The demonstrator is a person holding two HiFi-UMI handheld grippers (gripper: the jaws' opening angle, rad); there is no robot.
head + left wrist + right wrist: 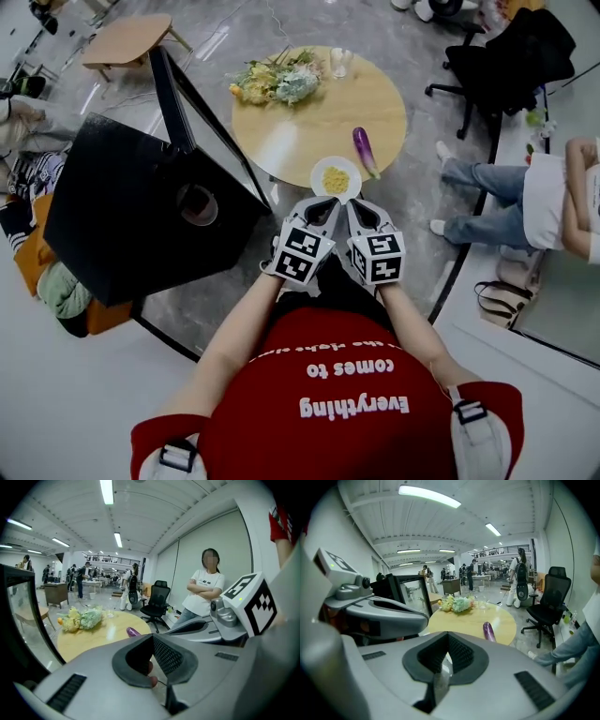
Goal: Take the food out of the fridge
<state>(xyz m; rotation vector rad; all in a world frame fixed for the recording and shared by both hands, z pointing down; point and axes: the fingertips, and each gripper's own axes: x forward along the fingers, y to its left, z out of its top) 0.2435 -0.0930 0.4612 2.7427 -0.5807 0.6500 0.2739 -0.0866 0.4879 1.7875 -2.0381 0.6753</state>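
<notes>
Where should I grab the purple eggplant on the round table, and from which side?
Probably pinch the eggplant across its middle, coming from above: it lies flat on the table, long and narrow, so jaws span its width there. The near end is crowded by the plate.

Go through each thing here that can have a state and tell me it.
fridge: door open.
plate: held at its near rim, yellow food on it.
left hand-held gripper: shut on the plate.
right hand-held gripper: shut on the plate.
eggplant: lying on the round table.
</notes>
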